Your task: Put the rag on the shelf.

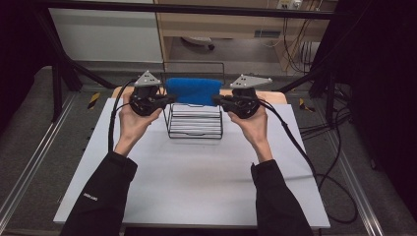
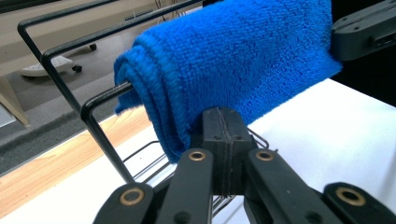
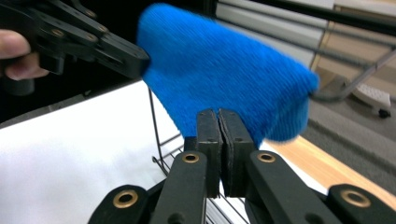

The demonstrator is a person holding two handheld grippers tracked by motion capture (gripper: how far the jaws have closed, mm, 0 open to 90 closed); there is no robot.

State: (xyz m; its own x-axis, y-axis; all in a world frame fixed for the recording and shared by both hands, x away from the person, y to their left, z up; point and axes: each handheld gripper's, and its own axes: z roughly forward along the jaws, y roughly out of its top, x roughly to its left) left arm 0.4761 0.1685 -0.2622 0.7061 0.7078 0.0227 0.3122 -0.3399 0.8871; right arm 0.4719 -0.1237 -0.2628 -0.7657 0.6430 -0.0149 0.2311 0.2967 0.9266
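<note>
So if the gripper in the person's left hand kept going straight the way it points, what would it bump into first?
The left gripper already pinches the fluffy blue cloth hanging over the black wire rack. Pushed straight on, it would drive further into that cloth, then probably meet the right gripper facing it.

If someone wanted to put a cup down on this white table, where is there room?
The broad white stretch of the table in front of the wire rack, between the person's two forearms, is bare, as are the strips outside each arm. It is crowded at the rack, where both grippers flank the blue towel.
</note>
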